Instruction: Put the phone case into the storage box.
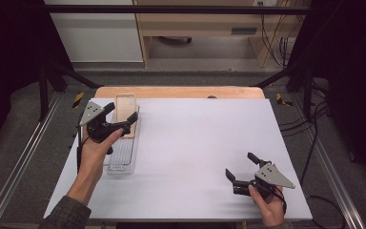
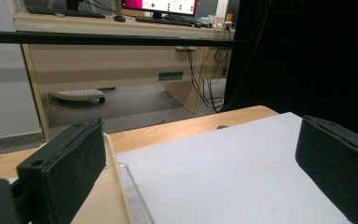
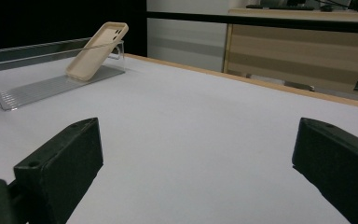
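Phone case (image 1: 126,114) is leaning in the clear tray (image 1: 122,160), long axis away from us; we are bringing our open left hand-held gripper (image 1: 122,116) around it.

I see even, soft overhead light on the white table (image 1: 195,143); dark surroundings; near jaws slightly blurred.
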Tool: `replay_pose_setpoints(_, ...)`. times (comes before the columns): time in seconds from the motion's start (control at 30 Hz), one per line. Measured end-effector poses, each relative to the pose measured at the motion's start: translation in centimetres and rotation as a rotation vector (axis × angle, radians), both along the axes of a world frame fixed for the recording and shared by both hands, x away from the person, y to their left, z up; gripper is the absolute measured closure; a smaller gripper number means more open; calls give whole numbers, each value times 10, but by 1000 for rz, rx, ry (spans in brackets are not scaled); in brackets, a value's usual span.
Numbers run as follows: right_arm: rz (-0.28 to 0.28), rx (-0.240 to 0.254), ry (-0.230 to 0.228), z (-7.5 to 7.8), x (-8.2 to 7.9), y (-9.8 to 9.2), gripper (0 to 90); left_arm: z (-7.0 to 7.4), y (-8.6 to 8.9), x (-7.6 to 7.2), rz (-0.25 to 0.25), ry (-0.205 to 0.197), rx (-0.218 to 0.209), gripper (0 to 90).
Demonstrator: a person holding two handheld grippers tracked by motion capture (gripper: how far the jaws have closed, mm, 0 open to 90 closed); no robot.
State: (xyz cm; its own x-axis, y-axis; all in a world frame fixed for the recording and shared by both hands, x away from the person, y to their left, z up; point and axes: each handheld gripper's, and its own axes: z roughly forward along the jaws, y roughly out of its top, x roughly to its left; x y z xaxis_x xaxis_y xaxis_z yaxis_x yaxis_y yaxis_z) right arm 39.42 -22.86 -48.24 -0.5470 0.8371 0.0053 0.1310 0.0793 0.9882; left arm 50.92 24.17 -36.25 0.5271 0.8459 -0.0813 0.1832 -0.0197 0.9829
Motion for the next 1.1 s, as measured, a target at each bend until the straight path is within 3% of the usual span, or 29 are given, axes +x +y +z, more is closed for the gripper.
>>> replay_pose_setpoints(0.4,-3,-2,2,0,0,0,19,-1,22,-23,12,-23,-29,14)
replay_pose_setpoints(0.77,-3,-7,2,-1,0,0,19,0,32,-44,0,-65,6,10)
replay_pose_setpoints(1.1,-4,-10,3,-1,0,0,19,-9,42,-58,-4,-80,-13,7)
